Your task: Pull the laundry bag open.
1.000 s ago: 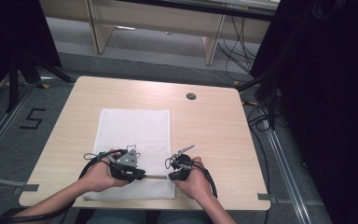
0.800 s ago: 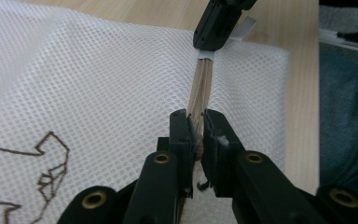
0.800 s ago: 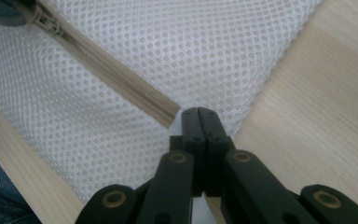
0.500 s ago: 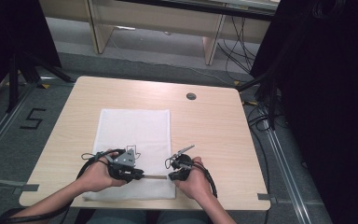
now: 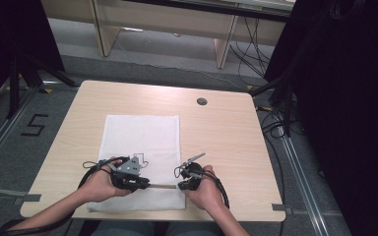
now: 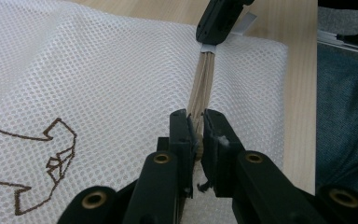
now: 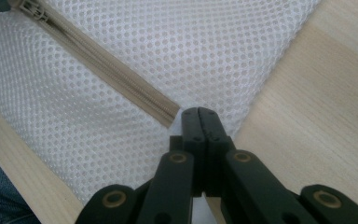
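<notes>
A white mesh bag (image 5: pixel 142 157) is laid flat on the wooden table (image 5: pixel 226 132), near the person's edge, with a beige zipper (image 6: pixel 204 81) running along its near side. In the left gripper view, the zipper's pull is clamped between the nearly closed jaws of the left gripper (image 6: pixel 196 133). In the right gripper view, the right gripper (image 7: pixel 199 122) is seen fully closed on the bag's mesh just beside the zipper's end. A brown outline figure (image 6: pixel 32 168) is stitched on the mesh.
</notes>
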Action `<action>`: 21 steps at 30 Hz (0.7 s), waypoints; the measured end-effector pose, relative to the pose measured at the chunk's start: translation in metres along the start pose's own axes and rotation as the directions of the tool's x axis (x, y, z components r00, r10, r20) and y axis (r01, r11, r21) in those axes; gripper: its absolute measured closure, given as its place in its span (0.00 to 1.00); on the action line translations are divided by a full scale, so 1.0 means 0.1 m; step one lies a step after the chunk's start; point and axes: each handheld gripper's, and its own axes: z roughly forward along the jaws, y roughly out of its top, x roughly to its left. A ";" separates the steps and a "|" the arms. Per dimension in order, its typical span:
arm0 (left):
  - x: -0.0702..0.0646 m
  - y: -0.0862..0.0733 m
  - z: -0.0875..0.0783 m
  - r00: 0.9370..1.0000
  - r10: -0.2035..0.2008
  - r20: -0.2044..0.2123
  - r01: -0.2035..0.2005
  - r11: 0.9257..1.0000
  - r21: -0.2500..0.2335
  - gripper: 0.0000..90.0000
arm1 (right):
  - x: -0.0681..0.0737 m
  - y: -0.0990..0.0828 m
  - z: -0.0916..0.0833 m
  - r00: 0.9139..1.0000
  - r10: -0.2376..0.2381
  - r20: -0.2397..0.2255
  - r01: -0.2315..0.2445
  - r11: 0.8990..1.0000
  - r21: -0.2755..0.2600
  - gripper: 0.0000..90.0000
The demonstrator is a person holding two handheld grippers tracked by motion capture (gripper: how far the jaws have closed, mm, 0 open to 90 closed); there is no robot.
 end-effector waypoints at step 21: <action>0.01 -0.04 -0.06 1.000 -0.010 -0.004 0.010 1.000 -0.007 0.91 | -0.01 0.00 0.01 1.000 -0.028 -0.001 0.028 1.000 -0.013 1.00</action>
